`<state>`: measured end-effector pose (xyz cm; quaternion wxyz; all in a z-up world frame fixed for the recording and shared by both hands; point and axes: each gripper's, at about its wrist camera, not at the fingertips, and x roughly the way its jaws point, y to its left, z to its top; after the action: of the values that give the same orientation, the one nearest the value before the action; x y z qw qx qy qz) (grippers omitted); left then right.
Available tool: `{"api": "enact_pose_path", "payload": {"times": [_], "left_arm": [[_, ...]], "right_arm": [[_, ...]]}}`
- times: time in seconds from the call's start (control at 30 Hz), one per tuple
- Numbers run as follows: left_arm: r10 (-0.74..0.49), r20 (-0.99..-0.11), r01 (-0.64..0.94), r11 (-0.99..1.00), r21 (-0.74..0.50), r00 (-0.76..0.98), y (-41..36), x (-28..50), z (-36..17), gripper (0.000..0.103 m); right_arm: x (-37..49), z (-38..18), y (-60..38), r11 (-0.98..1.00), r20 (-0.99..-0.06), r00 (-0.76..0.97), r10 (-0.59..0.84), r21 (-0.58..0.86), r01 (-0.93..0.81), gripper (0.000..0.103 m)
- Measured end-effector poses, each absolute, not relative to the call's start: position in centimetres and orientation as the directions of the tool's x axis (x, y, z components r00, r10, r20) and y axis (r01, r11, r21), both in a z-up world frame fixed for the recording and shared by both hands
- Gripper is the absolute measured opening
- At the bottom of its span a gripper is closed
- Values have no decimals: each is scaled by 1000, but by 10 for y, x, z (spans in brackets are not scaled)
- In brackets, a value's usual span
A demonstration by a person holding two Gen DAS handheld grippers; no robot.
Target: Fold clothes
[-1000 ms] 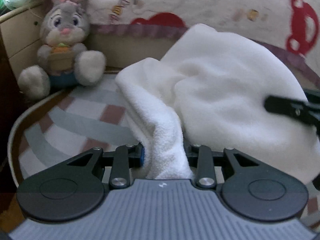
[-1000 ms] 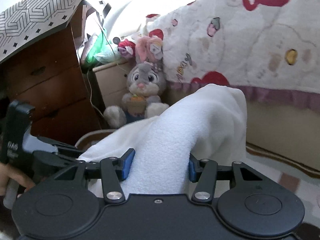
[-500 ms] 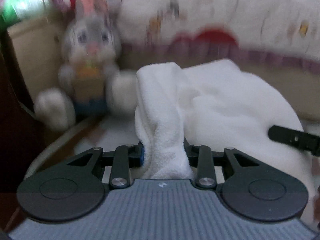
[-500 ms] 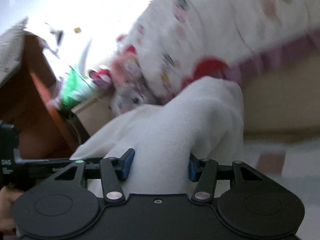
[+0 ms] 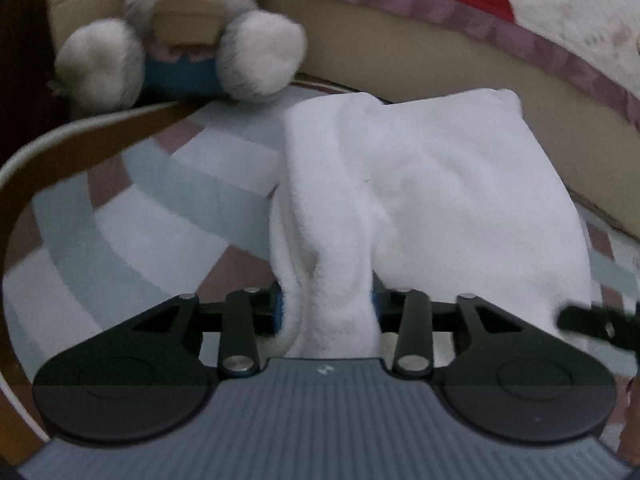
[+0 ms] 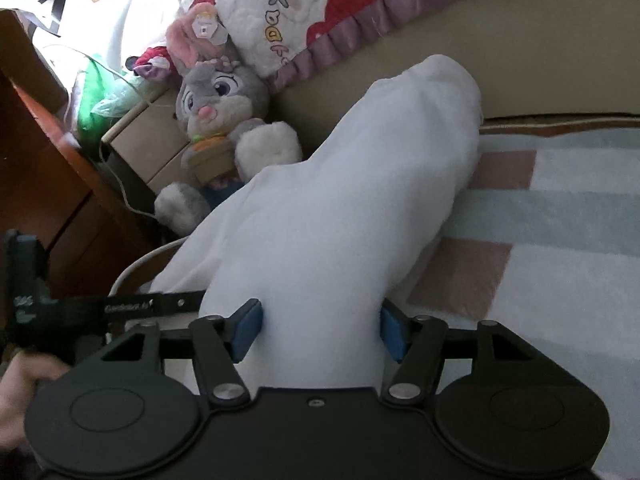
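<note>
A white fleece garment (image 5: 432,184) lies bunched over a checked rug, its far end near the bed base. My left gripper (image 5: 326,306) is shut on one bunched edge of it, low over the rug. My right gripper (image 6: 318,326) is shut on another thick fold of the same garment (image 6: 360,208), which rises away from the jaws toward the bed. The left gripper's body (image 6: 100,308) shows at the left of the right wrist view, and a tip of the right gripper (image 5: 596,326) shows at the right edge of the left wrist view.
A grey plush rabbit (image 6: 224,120) sits against the bed base at the rug's far left corner. A bed with a quilted cover (image 5: 520,8) runs along the back. A wooden cabinet (image 6: 48,184) and a beige box (image 6: 152,140) stand left. The checked rug (image 6: 560,220) spreads right.
Both grippers have come down toward the rug with the garment still held. The garment now lies lower and flatter, and the rabbit has shifted up in the left wrist view.
</note>
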<state>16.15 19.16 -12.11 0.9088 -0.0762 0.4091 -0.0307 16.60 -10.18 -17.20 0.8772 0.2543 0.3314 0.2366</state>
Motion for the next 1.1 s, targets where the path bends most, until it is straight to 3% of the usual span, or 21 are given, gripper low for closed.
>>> {"api": "enact_pose_path", "payload": {"times": [0.03, 0.1, 0.13, 0.23, 0.27, 0.3, 0.33, 0.37, 0.43, 0.5, 0.6, 0.73, 0.83, 0.9, 0.93, 1.07, 1.1], "left_arm": [[-134, -740, -27, 979, -202, 659, 197, 160, -124, 44], [-176, -759, -78, 955, -286, 627, 210, 157, -135, 62], [-205, -776, -93, 943, -321, 596, 215, 158, -144, 78], [-265, -800, -137, 909, -394, 539, 228, 160, -166, 83], [-283, -797, -160, 892, -424, 534, 232, 162, -168, 78], [-291, -796, -177, 881, -440, 530, 235, 166, -167, 70], [-282, -803, -166, 891, -422, 526, 234, 170, -160, 49], [-255, -815, -126, 921, -369, 521, 228, 175, -148, 38], [-190, -812, 5, 975, -224, 552, 211, 182, -111, 30], [-167, -742, 106, 986, -129, 649, 198, 183, -66, 29], [-135, -600, 123, 991, -60, 789, 189, 184, -5, 28], [-131, -297, 121, 991, -50, 946, 189, 159, 56, 28], [-157, -195, 147, 987, -65, 968, 193, 140, 60, 29], [-159, -264, 150, 987, -54, 951, 192, 140, 43, 30], [-154, -347, 137, 988, -71, 925, 193, 147, 26, 30], [-126, -673, 38, 989, -144, 729, 204, 184, -58, 30], [-110, -690, 27, 991, -131, 716, 205, 184, -77, 30]], "right_arm": [[166, -174, -103, 744, -466, 646, 605, 620, -249, 79], [165, -180, -105, 715, -472, 603, 643, 652, -252, 83], [167, -184, -105, 702, -472, 589, 656, 667, -248, 84], [178, -200, -102, 649, -471, 530, 705, 730, -215, 92], [187, -206, -99, 635, -476, 508, 718, 747, -197, 91], [196, -210, -96, 617, -475, 486, 734, 766, -183, 80], [203, -210, -94, 609, -475, 475, 741, 773, -176, 72], [208, -203, -92, 604, -466, 462, 755, 768, -211, 68], [214, -171, -83, 667, -499, 470, 728, 672, -321, 64], [221, -135, -79, 698, -508, 489, 709, 601, -389, 60], [230, -71, -80, 720, -415, 603, 682, 525, -454, 59], [222, -16, -93, 693, -138, 747, 650, 511, -509, 59], [202, -11, -99, 691, -27, 785, 619, 493, -528, 59], [192, -30, -105, 652, -21, 778, 627, 561, -510, 61], [187, -40, -107, 628, -19, 774, 633, 597, -499, 61], [188, -114, -88, 722, -317, 747, 585, 624, -300, 62], [189, -133, -83, 740, -398, 719, 569, 629, -238, 62]]}}
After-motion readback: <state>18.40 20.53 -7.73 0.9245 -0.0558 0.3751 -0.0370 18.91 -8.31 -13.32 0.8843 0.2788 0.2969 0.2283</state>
